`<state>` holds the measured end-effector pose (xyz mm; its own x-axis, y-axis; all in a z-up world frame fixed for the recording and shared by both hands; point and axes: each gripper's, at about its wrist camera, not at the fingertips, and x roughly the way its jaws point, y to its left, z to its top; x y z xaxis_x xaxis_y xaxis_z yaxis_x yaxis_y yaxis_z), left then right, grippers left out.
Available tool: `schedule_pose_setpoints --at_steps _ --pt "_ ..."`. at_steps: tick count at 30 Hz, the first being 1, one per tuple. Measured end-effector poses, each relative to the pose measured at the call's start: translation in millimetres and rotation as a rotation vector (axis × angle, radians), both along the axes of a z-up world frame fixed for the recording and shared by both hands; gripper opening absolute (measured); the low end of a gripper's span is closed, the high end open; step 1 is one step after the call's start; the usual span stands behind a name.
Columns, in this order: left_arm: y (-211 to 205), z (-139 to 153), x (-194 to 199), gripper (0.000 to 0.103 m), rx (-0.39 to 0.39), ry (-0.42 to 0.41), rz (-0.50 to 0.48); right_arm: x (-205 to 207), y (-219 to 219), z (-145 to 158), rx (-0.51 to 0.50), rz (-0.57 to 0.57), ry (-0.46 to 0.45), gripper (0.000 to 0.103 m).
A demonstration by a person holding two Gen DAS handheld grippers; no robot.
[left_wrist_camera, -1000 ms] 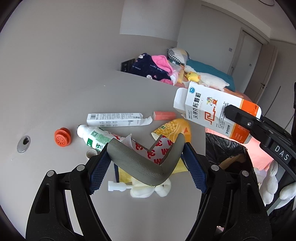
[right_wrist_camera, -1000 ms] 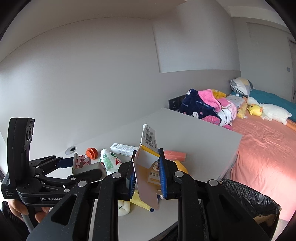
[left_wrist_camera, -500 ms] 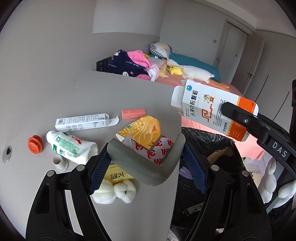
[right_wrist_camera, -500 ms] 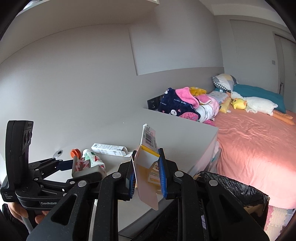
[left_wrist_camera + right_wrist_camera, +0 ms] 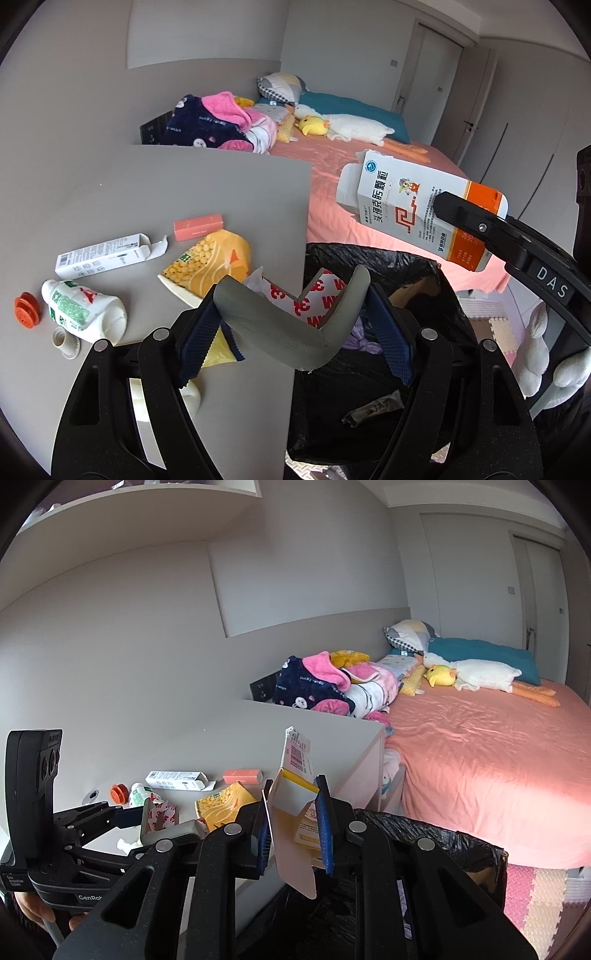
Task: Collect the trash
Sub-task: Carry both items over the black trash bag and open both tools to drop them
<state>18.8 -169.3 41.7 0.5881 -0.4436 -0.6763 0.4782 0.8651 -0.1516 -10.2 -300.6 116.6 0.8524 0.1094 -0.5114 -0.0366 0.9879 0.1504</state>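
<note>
My left gripper (image 5: 295, 328) is shut on a grey L-shaped foam corner guard (image 5: 288, 325) with red-printed backing, held over the desk's right edge and the rim of a black trash bag (image 5: 373, 369). My right gripper (image 5: 293, 834) is shut on a white and orange medicine box (image 5: 295, 808), held above the bag (image 5: 436, 853); the box also shows in the left wrist view (image 5: 417, 210). On the grey desk (image 5: 184, 192) lie a yellow snack bag (image 5: 210, 262), a pink box (image 5: 199, 226), a white carton (image 5: 103, 255), a squashed white bottle (image 5: 83, 309) and an orange cap (image 5: 26, 309).
The bag holds paper and wrapper scraps (image 5: 373, 406). A bed with a pink sheet (image 5: 480, 753), pillows, clothes and a plush duck stands right of the desk. Foam floor mats (image 5: 535, 886) lie beside it. A wall shelf (image 5: 147, 506) hangs above the desk.
Both grippers have moved right with their loads, from above the desk to over the trash bag. The desk items now lie further left in view.
</note>
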Motion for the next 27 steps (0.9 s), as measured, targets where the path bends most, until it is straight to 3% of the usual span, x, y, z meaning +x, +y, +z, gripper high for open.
schedule_pose_setpoints --at_steps 16,17,19,20,21,23,27 --pt "-53 -19 -6 0.076 0.027 0.058 -0.141 -20 -58 -7 0.039 -0.157 0.017 0.023" --pt "-56 -21 -6 0.078 0.022 0.07 -0.161 -21 -62 -8 0.045 -0.173 0.02 0.023" --pt "-62 -25 -7 0.091 0.003 0.112 -0.209 -25 -70 -9 0.057 -0.208 0.026 0.025" --pt "-65 -27 -8 0.097 -0.003 0.119 -0.212 -28 -75 -10 0.065 -0.231 0.028 0.033" --pt "-66 -28 -8 0.097 0.0 0.121 -0.211 -30 -79 -11 0.069 -0.255 0.033 0.052" --pt "-69 -31 -8 0.097 0.033 0.123 -0.207 -34 -85 -13 0.04 -0.35 0.032 0.074" --pt "-63 -31 -5 0.097 0.042 0.116 -0.174 -37 -91 -15 0.051 -0.376 0.024 0.075"
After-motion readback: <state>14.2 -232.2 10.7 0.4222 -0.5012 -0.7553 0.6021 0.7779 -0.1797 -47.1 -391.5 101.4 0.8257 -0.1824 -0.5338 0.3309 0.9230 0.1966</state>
